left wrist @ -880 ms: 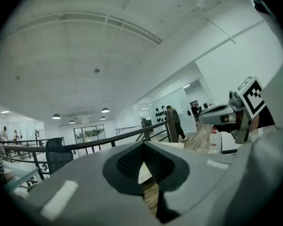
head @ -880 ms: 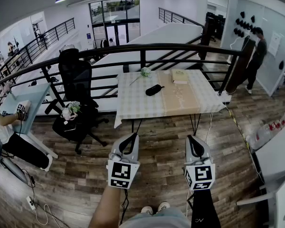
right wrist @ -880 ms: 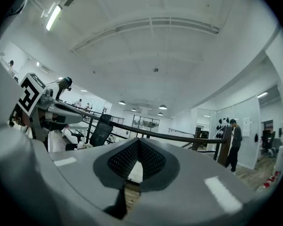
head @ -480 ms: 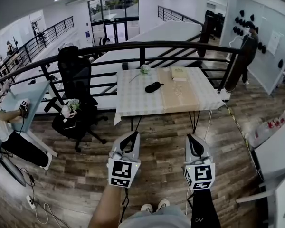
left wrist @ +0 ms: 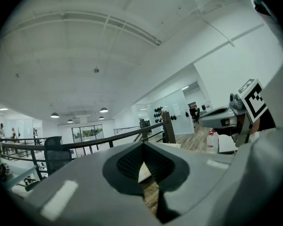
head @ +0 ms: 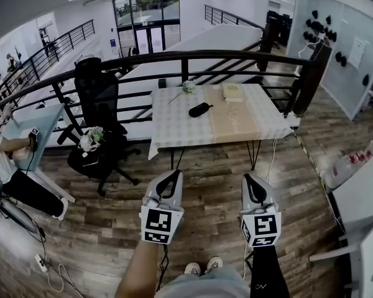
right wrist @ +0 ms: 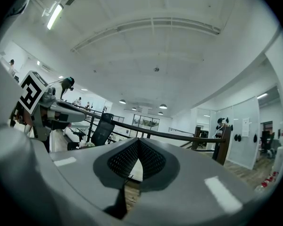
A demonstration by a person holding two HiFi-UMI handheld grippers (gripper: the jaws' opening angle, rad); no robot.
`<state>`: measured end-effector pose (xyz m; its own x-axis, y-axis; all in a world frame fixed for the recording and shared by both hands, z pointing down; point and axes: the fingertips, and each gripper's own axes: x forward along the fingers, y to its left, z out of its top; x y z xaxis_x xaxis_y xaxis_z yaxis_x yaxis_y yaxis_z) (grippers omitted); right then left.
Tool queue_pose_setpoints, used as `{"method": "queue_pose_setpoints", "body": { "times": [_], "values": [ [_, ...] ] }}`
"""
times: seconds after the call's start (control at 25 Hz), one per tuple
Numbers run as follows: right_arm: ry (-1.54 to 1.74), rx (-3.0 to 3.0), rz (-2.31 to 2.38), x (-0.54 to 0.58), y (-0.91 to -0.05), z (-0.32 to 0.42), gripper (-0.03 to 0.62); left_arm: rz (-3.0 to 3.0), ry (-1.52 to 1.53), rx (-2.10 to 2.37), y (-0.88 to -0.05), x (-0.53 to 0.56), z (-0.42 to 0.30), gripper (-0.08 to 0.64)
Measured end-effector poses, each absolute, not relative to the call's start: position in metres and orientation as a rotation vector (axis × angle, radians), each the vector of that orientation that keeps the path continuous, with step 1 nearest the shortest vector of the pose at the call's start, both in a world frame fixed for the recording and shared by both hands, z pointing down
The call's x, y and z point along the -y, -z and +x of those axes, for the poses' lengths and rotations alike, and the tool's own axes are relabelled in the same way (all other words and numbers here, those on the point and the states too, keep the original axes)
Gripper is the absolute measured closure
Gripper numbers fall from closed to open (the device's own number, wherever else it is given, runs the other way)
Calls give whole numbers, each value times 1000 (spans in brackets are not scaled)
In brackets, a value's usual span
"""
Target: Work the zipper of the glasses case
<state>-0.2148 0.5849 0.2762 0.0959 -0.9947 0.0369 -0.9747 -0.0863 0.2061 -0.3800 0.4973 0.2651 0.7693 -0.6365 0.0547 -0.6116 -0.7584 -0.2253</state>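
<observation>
Well ahead of the left claw (head: pixel 173 177) and right claw (head: pixel 248 179), both closed and empty, the glasses case (head: pixel 201 109) lies on the bench (head: pixel 174 132).

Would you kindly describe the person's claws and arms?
The left claw and right claw are pale grey shells with black dimpled pads; each carries a cube of black-and-white square markers. The right arm wears a black sleeve; the left is bare.

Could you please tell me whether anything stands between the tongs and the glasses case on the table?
Nothing visible does. Only wooden floor and the near part of the table lie between the left tongs, the right tongs and the glasses case. The office chair stands off to the left, clear of that path.
</observation>
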Motion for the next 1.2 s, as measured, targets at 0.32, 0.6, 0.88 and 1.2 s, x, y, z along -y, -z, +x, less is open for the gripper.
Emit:
{"method": "queue_pose_setpoints", "body": {
  "times": [0.32,0.6,0.88,1.2],
  "values": [
    [182,2036,2188,-590,-271,-223,563,-2770,185,-993,-262,-503,-385,552],
    [157,2048,2194,-590,-274,-225,563,-2769,185,-992,-261,-505,-386,552],
    [155,2054,2202,-592,-274,-225,563,-2760,178,-978,-259,-507,-383,552],
    [136,2049,2230,-598,-280,-222,561,-2755,168,-979,-259,-506,-382,552]
  ]
}}
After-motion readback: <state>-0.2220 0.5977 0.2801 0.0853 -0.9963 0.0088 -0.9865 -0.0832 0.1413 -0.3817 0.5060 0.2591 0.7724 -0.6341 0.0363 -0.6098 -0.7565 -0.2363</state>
